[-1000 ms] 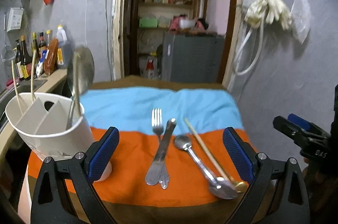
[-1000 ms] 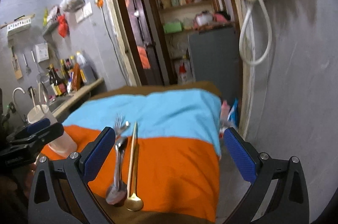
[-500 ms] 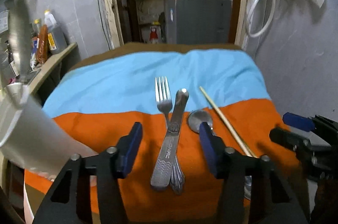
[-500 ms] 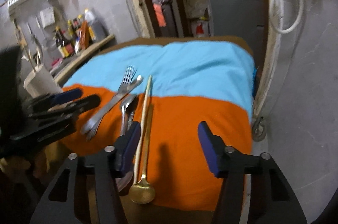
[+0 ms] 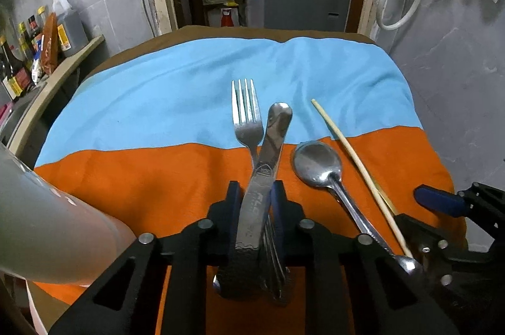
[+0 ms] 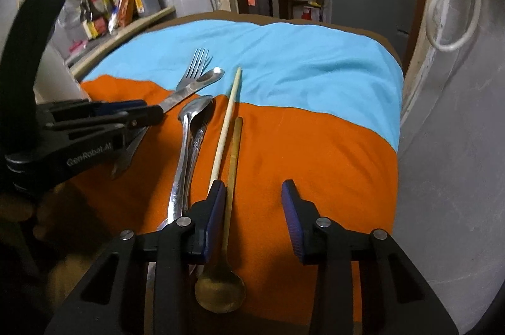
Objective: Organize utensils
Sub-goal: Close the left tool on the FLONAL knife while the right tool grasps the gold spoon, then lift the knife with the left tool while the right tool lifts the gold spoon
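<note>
Between left tongs (image 5: 256, 196): knife (image 5: 263, 177) handle, clamped; right tongs (image 6: 254, 202) agape.

The cloth (image 5: 151, 174) is banded: orange near, sky blue beyond, brown at the far edge. The knife (image 5: 263, 177), fork (image 5: 246, 114) and spoon (image 5: 317, 161) are shiny silver; the knife handle carries a wavy engraved pattern. The chopstick (image 6: 225, 126) is pale cream, the long spoon (image 6: 228, 208) dull gold. The left gripper (image 5: 255, 193) and right gripper (image 6: 254, 199) are black with blue pads (image 6: 292, 208). The holder (image 5: 41, 224) is white.
</note>
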A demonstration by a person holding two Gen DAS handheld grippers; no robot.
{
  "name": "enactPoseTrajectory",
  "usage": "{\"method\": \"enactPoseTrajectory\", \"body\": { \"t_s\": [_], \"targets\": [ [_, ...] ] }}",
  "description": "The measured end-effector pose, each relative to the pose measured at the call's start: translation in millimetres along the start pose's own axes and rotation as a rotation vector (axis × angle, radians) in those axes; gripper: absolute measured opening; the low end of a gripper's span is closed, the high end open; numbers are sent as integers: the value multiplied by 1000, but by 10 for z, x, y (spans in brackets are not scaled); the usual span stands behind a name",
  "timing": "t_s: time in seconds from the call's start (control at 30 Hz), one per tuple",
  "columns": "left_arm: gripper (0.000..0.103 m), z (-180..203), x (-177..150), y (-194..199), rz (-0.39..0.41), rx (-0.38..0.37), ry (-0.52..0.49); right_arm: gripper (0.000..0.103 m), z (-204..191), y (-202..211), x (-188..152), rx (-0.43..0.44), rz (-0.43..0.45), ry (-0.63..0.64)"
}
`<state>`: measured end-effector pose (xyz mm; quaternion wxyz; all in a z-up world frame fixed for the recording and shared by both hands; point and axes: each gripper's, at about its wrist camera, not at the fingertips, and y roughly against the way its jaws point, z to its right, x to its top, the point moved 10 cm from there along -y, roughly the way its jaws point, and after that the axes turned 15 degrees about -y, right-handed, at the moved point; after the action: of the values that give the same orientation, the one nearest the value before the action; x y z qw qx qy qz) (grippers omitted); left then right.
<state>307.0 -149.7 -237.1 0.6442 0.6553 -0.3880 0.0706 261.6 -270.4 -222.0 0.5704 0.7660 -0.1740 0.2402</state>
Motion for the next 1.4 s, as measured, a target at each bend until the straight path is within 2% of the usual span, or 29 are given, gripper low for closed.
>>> {"method": "enactPoseTrajectory", "body": {
  "t_s": [0.1, 0.17, 0.23, 0.3, 0.5, 0.67, 0.97, 1.17, 1.4],
  "targets": [
    [17, -14, -3, 13, -8, -14, 34, 32, -19, -26, 3, -34, -1, 41],
    [16, -30, -19, 25, -15, -31, 71, 25, -31, -35, 12, -45, -1, 56],
    [15, -21, -29, 50, -24, -48, 97, 9, -22, -36, 24, -50, 2, 53],
    [14, 7, -54, 83, -35, -66, 108, 6, 18, -33, 41, -52, 4, 34],
    [13, 107, -215, 254, -82, -84, 153, 4, 156, -14, 89, -68, 8, -26],
    [14, 92, -252, 265, -114, -86, 167, 4, 145, -20, 101, -68, 8, -22],
    [19, 76, -125, 104, -143, -70, 99, 5, 135, -60, 142, -43, -1, -37],
    [14, 53, -130, 100, -127, -61, 103, 6, 119, -109, 188, -42, -8, -41],
    [14, 38, -287, 289, -95, -72, 167, 4, 146, -84, 154, -59, -21, -58]
  ]
}}
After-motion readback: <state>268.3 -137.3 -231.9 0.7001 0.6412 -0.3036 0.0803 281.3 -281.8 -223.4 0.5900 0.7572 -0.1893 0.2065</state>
